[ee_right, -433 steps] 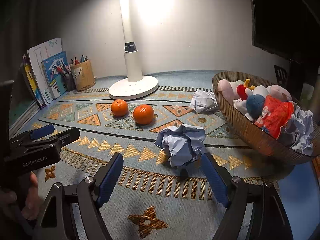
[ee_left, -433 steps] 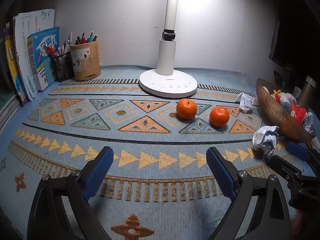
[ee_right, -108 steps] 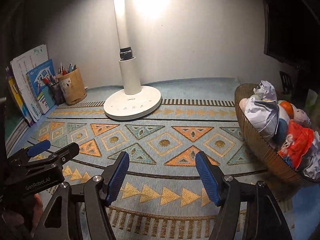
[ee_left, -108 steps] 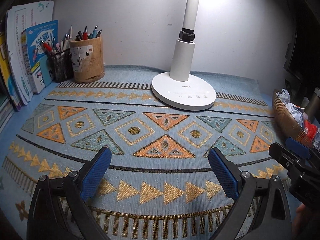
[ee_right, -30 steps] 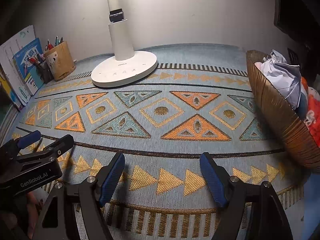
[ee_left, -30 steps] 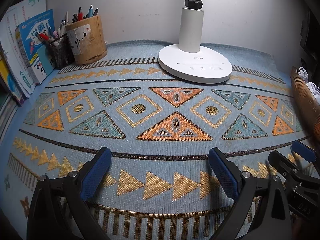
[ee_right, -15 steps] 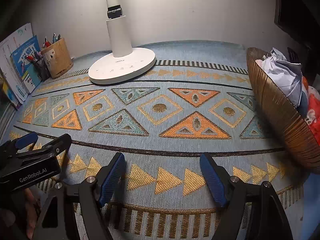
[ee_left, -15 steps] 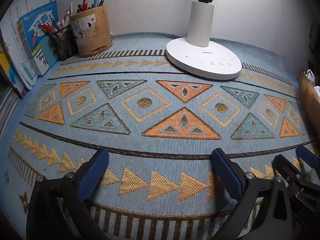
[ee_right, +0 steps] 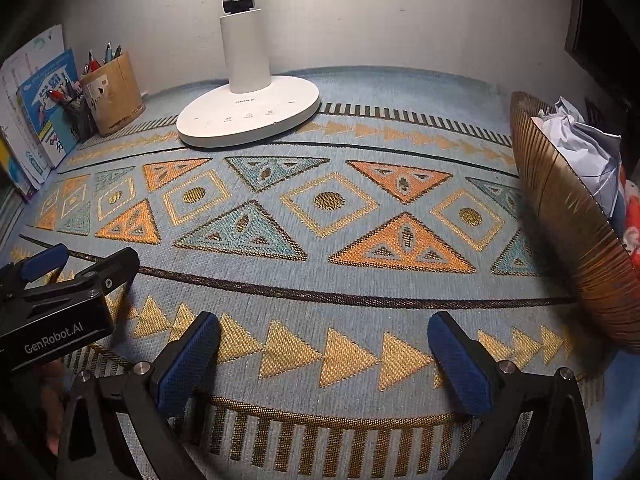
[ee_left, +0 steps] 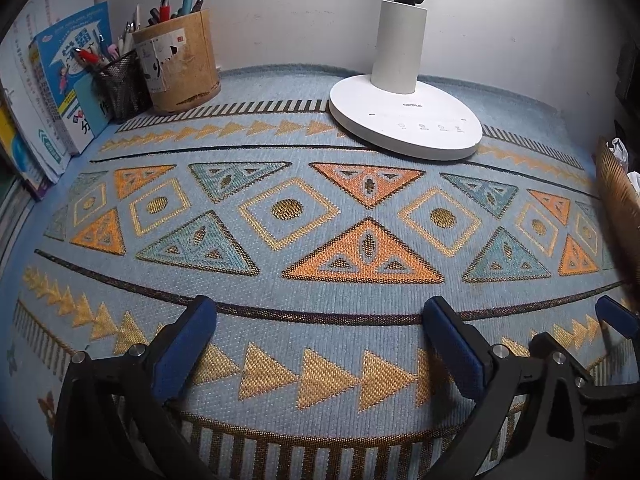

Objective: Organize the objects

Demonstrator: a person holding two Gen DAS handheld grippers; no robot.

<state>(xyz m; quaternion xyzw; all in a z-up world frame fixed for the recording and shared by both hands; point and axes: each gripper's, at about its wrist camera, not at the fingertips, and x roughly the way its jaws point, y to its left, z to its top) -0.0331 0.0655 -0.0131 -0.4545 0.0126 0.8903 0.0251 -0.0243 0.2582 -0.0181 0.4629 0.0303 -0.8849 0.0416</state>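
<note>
Tongs on the left hand, the left tongs (ee_left: 320, 344), fill the bottom of the left wrist view with their blue pads spread wide and nothing between them but the patterned mat (ee_left: 320, 240). The right tongs (ee_right: 324, 352) sit the same way at the bottom of the right wrist view; their jaws are opening, and only the mat's row of gold triangles shows in the gap. Each tool shows in the other's view: the right one at the lower right edge of the left view, the left one at the lower left of the right view, with a hand (ee_right: 52, 400) dimly seen under it.

Beyond the pads the mat covers the desk up to the wall. A white lamp base (ee_right: 248, 120) stands at the upper middle of the right view. In the upper left corner are a round pen holder (ee_left: 176, 68), a dark mesh pen cup (ee_left: 120, 84) just beside it, and upright books (ee_left: 64, 80) against the edge.

The ribbed brown basket (ee_right: 568, 232) is at the right edge of the right view, holding crumpled paper (ee_right: 584, 148) with something red below it.
</note>
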